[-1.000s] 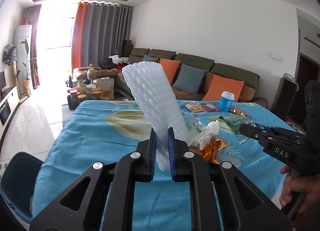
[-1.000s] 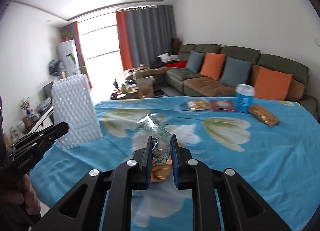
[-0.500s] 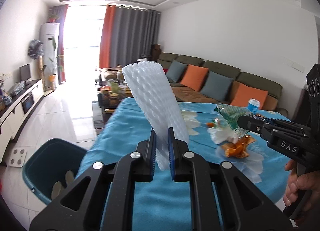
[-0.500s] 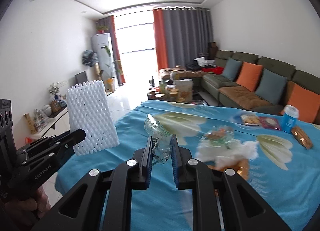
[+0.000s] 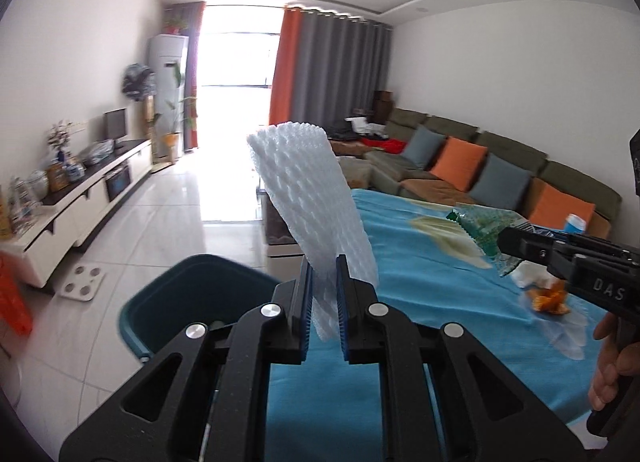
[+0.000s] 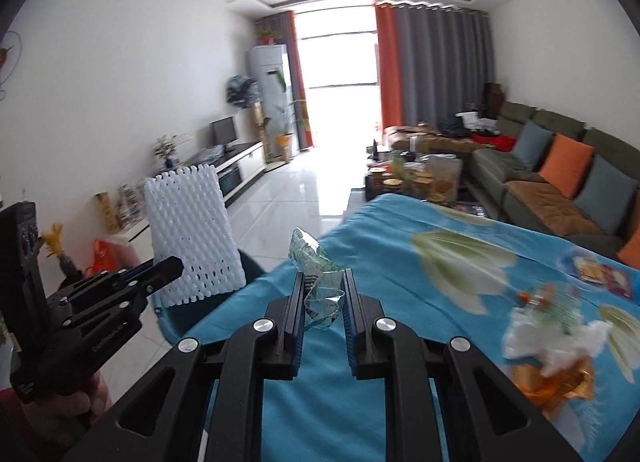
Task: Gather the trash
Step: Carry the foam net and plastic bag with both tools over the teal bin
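Two loads being carried at once. Left tongs (image 5: 322, 294) clamping the lower end of a white foam-net fruit sleeve (image 5: 316, 206), jaws pinched on it, sleeve rising up and away from the tips, leaning back to the left. Right tongs (image 6: 322, 306) gripping a crumpled clear-and-green plastic wrapper (image 6: 318, 274), jaws pressed against its folds, top of the wrapper poking above the tips.

Swinging both views leftward compared with a second ago: then facing the sofa across the blue flower-printed tablecloth (image 5: 420, 282), now looking down the tiled floor toward the bright window. Coming into view just below and left of the left tongs, a dark teal plastic bin (image 5: 192, 294), barely a sliver at the frame corner a second ago and half shown half a second ago. Grips looking unchanged across all three moments, nothing slipping.

Meaning for the task, probably: carrying phase nearly finished, dropping phase about to begin, with the sleeve already close above the bin's near rim. Wrapper trailing further right, over the table edge, bin partly hidden behind the sleeve in the right wrist view.

Remaining behind, to the right of the right tongs on the cloth: a heap of white tissue and orange foil scraps (image 6: 556, 358), blurred, waiting for another trip.
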Demonstrator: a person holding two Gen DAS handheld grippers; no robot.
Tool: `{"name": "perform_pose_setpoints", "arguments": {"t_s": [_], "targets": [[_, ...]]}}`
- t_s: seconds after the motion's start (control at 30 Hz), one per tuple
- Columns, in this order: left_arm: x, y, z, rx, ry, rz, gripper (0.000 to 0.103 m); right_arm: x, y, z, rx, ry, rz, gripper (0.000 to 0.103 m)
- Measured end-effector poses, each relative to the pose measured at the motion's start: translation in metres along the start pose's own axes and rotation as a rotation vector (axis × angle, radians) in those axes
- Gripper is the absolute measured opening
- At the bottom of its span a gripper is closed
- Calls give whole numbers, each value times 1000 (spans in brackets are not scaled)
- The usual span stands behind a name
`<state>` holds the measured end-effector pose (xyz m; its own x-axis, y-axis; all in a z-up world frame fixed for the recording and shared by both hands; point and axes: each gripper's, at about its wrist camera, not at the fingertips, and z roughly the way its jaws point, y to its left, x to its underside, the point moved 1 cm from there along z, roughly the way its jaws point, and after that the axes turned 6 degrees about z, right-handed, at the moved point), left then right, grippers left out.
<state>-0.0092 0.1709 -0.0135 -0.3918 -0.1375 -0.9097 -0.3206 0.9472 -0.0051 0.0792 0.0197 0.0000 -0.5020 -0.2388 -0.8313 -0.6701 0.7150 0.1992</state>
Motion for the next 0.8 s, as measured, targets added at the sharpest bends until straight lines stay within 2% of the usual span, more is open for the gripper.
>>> {"name": "perform_pose_setpoints", "arguments": {"t_s": [0.37, 0.57, 0.8], "targets": [[18, 68, 2, -139, 62, -81, 11, -16, 55, 56, -130, 91, -87, 16], [30, 92, 11, -159, 119, -111, 12, -23, 77, 86, -160, 141, -116, 16], [44, 93, 37, -157, 183, -119, 12, -20, 102, 131, -177, 232, -127, 16]]}}
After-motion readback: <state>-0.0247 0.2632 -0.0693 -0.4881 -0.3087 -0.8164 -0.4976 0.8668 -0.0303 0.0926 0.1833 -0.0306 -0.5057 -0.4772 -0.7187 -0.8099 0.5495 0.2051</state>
